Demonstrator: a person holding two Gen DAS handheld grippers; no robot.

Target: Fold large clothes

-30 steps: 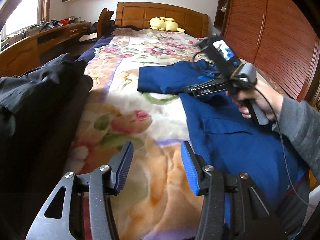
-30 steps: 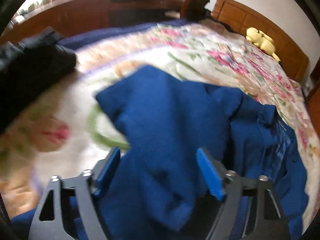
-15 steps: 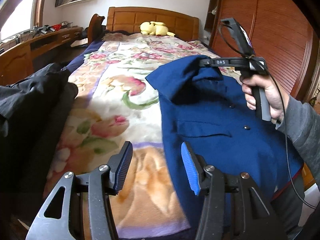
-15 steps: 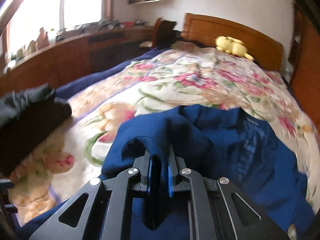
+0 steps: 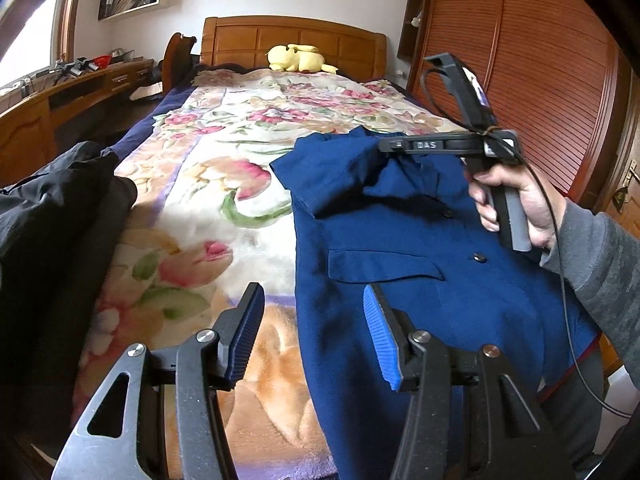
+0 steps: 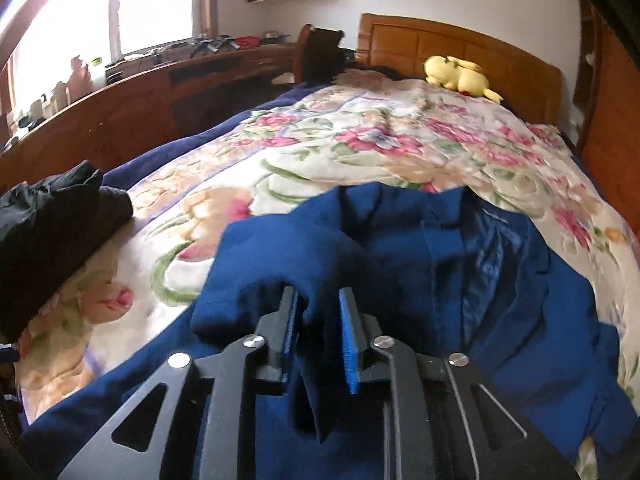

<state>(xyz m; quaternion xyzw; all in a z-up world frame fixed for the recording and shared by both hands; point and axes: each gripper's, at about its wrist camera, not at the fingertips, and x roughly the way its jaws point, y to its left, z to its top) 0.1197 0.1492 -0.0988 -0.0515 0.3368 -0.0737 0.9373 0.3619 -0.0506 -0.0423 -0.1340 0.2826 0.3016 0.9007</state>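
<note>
A large dark blue jacket (image 5: 404, 280) with buttons and a flap pocket lies on the right side of the bed; it also shows in the right wrist view (image 6: 500, 288). Its sleeve (image 5: 340, 176) is folded over the chest. My right gripper (image 6: 318, 312) hovers over the folded sleeve with jaws partly apart, a fold of blue cloth loose between them. In the left wrist view the right gripper (image 5: 384, 146) sits above the sleeve. My left gripper (image 5: 312, 328) is open and empty above the jacket's left edge near the bed's foot.
The bed carries a floral blanket (image 5: 224, 184). A black garment pile (image 5: 52, 216) lies at its left edge, also in the right wrist view (image 6: 52, 232). A yellow plush toy (image 5: 298, 58) rests by the headboard. A wooden desk (image 5: 60, 100) stands left, a wardrobe (image 5: 540, 80) right.
The right gripper closed on the sleeve, carried it over the jacket's chest, and its jaws have now parted, so the cloth sits loose. The left gripper rose and stayed open.
</note>
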